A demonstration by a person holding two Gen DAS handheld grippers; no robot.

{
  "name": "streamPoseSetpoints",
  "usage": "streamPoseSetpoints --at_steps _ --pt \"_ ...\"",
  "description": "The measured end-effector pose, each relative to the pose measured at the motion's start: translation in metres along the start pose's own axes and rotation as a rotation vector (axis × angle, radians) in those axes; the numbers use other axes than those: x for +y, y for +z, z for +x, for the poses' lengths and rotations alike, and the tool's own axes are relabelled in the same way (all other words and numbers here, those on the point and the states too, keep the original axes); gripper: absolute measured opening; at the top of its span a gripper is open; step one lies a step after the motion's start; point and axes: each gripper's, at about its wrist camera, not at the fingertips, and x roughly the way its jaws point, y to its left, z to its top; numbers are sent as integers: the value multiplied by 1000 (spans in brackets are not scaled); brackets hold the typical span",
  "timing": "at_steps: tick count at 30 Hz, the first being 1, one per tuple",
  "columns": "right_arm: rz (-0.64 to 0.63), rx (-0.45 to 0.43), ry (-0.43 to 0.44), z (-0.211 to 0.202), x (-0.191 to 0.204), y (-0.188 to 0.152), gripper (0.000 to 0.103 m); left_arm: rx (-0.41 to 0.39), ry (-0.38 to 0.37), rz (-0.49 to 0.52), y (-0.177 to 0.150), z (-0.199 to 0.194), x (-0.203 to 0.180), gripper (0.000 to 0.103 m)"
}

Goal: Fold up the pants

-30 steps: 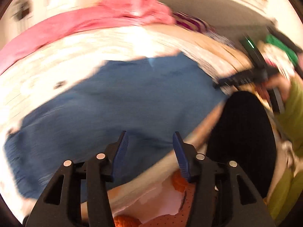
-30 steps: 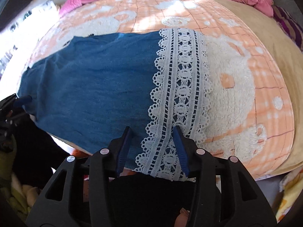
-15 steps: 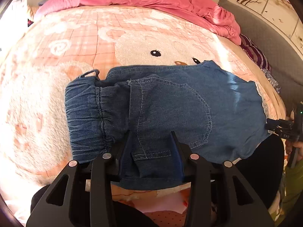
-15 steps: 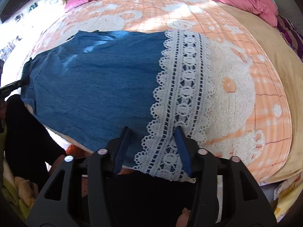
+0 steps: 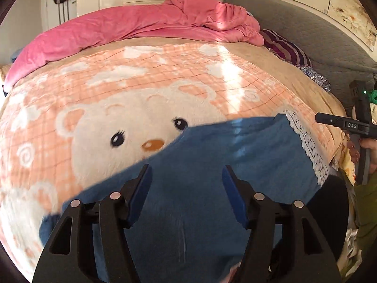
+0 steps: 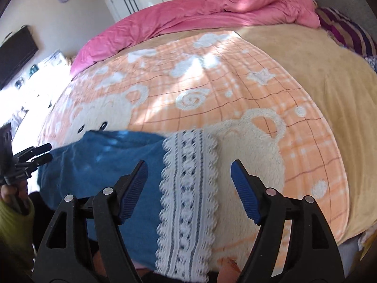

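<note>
I see my left tool [image 5: 186,176] spread wide, gripping nothing, over the blue pants [image 5: 212,165]. My right tool [image 6: 188,173] is spread too, above their white lace hem [image 6: 188,188]. The pants lie flat at the near edge of the bed, on the orange bear blanket [image 6: 223,82]. Beyond it, a pink duvet [image 5: 141,28] is bunched along the far side.

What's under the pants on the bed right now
The pants lie on the bear blanket, covering the bear's mouth and chin; its eyes and nose show. Their near edge hangs past the bed; what's below is hidden.
</note>
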Motion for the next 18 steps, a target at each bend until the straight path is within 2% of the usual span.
streamPoseSetpoints --at_steps 1,3,6,9,11,15,17,18 --pt "12 8 0 7 -5 5 66 15 -13 12 10 11 -2 67" --pt "34 15 28 21 -13 12 66 20 -29 20 20 26 0 67" --pt "71 41 73 40 -23 21 66 87 -102 16 33 56 6 67" --pt "60 63 61 57 -28 26 65 96 -113 29 36 75 13 67" --pt "58 82 63 66 -31 25 61 80 -136 36 36 82 16 67" --pt "43 111 99 81 -28 19 50 97 -219 42 31 91 16 67" --pt "54 120 118 85 -27 16 36 106 -201 71 30 97 10 67" --pt "54 117 131 85 -27 14 33 112 -196 76 29 98 11 67"
